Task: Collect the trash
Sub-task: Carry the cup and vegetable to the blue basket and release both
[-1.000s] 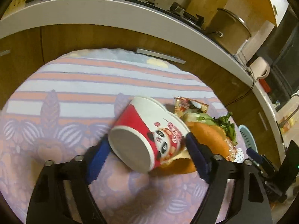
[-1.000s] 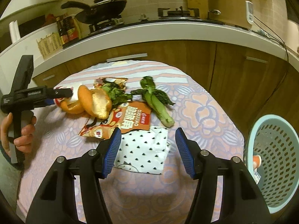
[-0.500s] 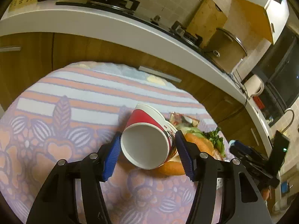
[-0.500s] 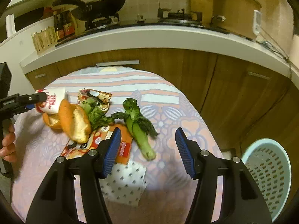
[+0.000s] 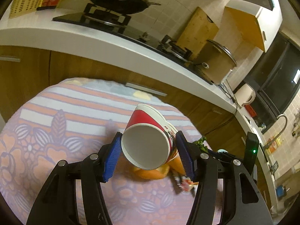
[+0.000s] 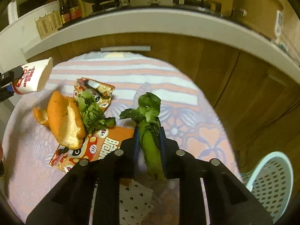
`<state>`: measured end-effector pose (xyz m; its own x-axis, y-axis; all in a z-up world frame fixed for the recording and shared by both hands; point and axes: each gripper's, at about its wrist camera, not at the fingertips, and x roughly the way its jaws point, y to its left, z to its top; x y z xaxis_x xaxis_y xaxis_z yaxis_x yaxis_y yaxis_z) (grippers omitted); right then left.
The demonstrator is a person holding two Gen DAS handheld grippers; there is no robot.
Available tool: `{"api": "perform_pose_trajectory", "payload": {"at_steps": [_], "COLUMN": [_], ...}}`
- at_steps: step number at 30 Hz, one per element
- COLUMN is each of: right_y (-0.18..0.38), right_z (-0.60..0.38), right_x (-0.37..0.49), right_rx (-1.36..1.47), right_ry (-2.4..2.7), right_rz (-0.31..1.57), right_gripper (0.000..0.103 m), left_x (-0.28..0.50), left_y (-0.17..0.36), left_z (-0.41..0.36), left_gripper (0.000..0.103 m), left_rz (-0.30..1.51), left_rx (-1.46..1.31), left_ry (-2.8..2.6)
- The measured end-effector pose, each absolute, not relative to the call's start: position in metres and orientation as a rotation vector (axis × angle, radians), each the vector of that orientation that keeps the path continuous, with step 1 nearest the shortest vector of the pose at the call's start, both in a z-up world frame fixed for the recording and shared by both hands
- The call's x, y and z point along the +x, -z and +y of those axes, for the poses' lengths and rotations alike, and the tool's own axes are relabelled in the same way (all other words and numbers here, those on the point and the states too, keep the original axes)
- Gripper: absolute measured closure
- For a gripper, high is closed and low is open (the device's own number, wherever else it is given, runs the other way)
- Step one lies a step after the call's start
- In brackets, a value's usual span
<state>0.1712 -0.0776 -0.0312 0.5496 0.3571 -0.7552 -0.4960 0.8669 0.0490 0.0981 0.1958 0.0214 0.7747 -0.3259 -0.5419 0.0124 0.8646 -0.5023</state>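
A red-and-white paper cup [image 5: 148,140] was held on its side between the blue pads of the left gripper [image 5: 148,155], the jaws about half open and pressed against the cup's wall, its white base turned toward the camera. In the right wrist view the same cup [image 6: 32,78] was seen raised clear of the patterned tablecloth [image 6: 187,112], at the table's left edge. The right gripper [image 6: 150,146] was closed tight on the pale stalk of a leafy green vegetable [image 6: 150,127], the stalk lying lengthwise between the pads and the dark leaves projecting beyond the fingertips. Just left of it, orange peel [image 6: 63,120], a second clump of greens [image 6: 91,112] and an orange snack wrapper [image 6: 97,146] lay together on the cloth. A white spotted wrapper [image 6: 135,200] was partly hidden below the gripper. A pale blue perforated basket [image 6: 271,183] stood off the table at lower right.
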Motion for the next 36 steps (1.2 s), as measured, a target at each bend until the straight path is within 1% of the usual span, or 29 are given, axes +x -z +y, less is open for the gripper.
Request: {"api": "perform_pose_trajectory", "payload": {"at_steps": [9, 15, 20, 28, 36], "right_y": [-0.012, -0.036, -0.045, -0.029, 0.018], "right_z": [-0.127, -0.182, -0.229, -0.310, -0.360], "right_x": [0.139, 0.116, 0.106, 0.099, 0.107], "right_rx": [-0.091, -0.051, -0.013, 0.054, 0.123], "right_ry": [-0.457, -0.385, -0.314, -0.175, -0.071], "right_rz": [0.737, 0.681, 0.662, 0.689, 0.815], "right_gripper": [0.087, 0.087, 0.087, 0.087, 0.087], "left_x": [0.097, 0.109, 0.122, 0.144, 0.157], "left_y": [-0.043, -0.052, -0.053, -0.034, 0.002], "left_z": [0.133, 0.065, 0.003, -0.092, -0.164], "left_gripper": [0.047, 0.047, 0.047, 0.047, 0.047], "left_rz": [0.647, 0.655, 0.676, 0.753, 0.845], "left_rx": [-0.470, -0.427, -0.377, -0.307, -0.227], "left_ry": [0.332, 0.453, 0.536, 0.627, 0.683]}}
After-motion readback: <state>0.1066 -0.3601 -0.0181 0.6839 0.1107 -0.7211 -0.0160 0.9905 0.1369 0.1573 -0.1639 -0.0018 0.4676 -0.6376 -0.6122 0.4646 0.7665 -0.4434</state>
